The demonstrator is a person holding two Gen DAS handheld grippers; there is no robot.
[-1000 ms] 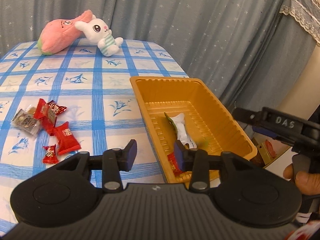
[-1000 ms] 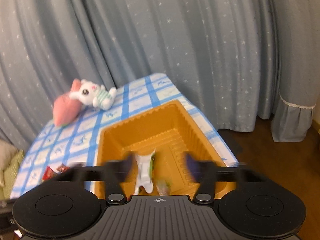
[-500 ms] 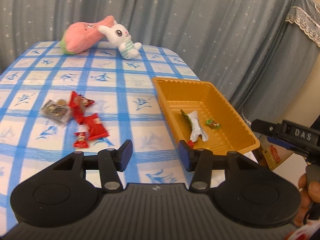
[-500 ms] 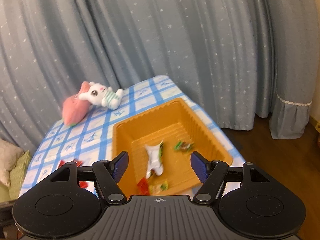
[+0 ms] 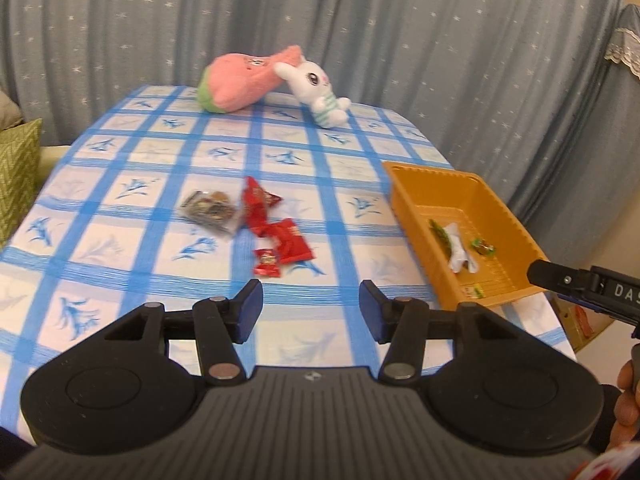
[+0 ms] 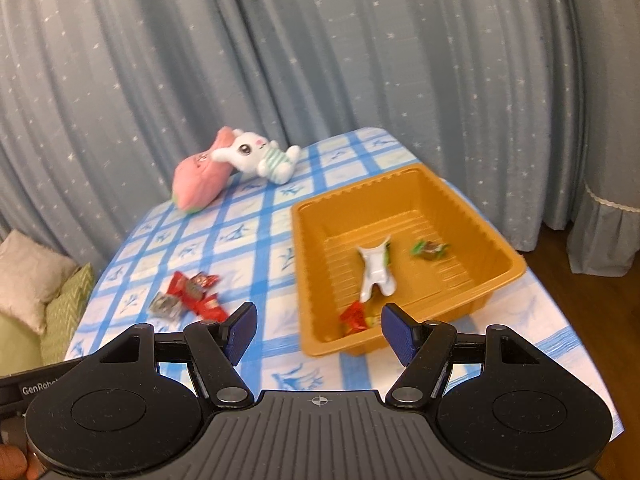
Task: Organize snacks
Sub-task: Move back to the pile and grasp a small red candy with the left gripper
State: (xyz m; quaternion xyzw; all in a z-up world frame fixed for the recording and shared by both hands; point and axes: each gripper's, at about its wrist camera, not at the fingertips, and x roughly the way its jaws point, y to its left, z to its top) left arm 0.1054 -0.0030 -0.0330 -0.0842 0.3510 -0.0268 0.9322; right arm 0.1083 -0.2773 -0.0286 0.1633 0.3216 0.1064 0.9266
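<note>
Snacks [image 5: 276, 232] lie beside orange tray [image 6: 404, 184], both grippers' fingers parted

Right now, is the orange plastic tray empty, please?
No. The orange plastic tray holds a white packet and some small wrapped sweets.

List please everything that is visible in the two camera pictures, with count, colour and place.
tray: one, orange, right part of the table.
snacks in the tray: a white packet, a green candy, a red one at the near end.
snacks on the cloth: about four red packets, one clear packet, left of the tray.
toy rabbit: one, white, far edge.
plush: one, pink, beside the rabbit.
tablecloth: blue and white checks.
curtain: grey-blue, behind.
cushions: green and beige, left.
left gripper: black, open, empty.
right gripper: black, open, empty.
</note>
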